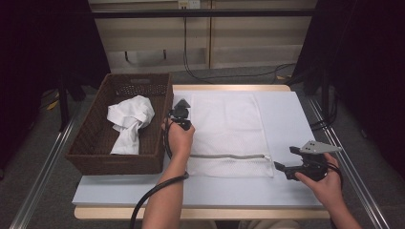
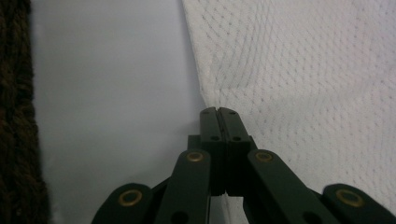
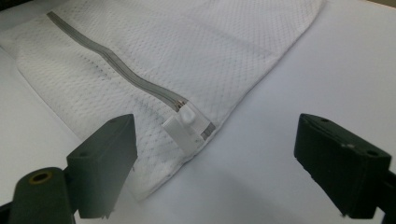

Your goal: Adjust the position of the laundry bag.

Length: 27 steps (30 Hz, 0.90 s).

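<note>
From where I stood, the wicker basket (image 1: 95, 143) crowded the left gripper (image 1: 181, 110), clamped shut at the mesh laundry bag's (image 1: 229, 124) left edge; tugging could've bunched it. The right gripper (image 1: 282, 168), jaws wide, sat near the zipper pull (image 3: 187, 122), with bare table (image 1: 296, 119) around it.

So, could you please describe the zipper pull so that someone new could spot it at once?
Start at the white table and the white mesh bag lying flat on it. Follow the grey zipper along the bag's near edge to its right end, by the open right tool. There sits the zipper pull, a small solid white tab, unlike the netted fabric.
</note>
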### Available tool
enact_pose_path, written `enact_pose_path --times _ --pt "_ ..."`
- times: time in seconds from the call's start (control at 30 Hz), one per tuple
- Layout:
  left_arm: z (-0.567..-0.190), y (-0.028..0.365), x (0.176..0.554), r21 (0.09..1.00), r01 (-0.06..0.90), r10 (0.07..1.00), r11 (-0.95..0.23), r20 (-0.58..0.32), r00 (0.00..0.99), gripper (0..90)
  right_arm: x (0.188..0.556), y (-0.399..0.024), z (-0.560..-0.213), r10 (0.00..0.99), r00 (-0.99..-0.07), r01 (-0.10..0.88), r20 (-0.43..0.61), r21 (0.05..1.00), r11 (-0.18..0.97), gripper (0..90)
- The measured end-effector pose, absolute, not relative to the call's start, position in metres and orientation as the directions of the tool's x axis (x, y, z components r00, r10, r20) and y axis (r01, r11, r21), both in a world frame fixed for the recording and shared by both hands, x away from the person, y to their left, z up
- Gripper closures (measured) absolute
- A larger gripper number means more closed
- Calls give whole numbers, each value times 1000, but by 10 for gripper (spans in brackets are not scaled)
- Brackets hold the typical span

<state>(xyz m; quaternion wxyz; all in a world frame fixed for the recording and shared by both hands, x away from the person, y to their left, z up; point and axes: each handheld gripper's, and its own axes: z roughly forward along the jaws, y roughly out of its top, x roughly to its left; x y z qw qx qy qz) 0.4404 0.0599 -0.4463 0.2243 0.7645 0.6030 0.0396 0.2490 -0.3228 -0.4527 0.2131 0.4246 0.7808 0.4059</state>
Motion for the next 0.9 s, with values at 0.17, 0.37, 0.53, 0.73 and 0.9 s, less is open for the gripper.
enact_pose_path --times 0.17,0.37,0.53,0.73,0.9 --pt "-443 61 441 396 902 945 -175 -189 266 899 249 -322 -453 835 -551 490 13 814 310 132" --pt "-441 63 441 397 901 950 -177 -172 262 898 249 -323 -453 835 -551 488 8 814 314 132" --pt "-439 65 442 401 898 950 -181 -164 265 898 249 -323 -453 834 -552 488 8 814 315 132" --pt "-436 65 441 398 901 954 -170 -161 251 897 248 -324 -453 837 -547 492 13 814 310 130" --pt "-435 65 440 410 896 956 -171 -152 251 856 248 -324 -452 835 -550 486 6 815 314 130"
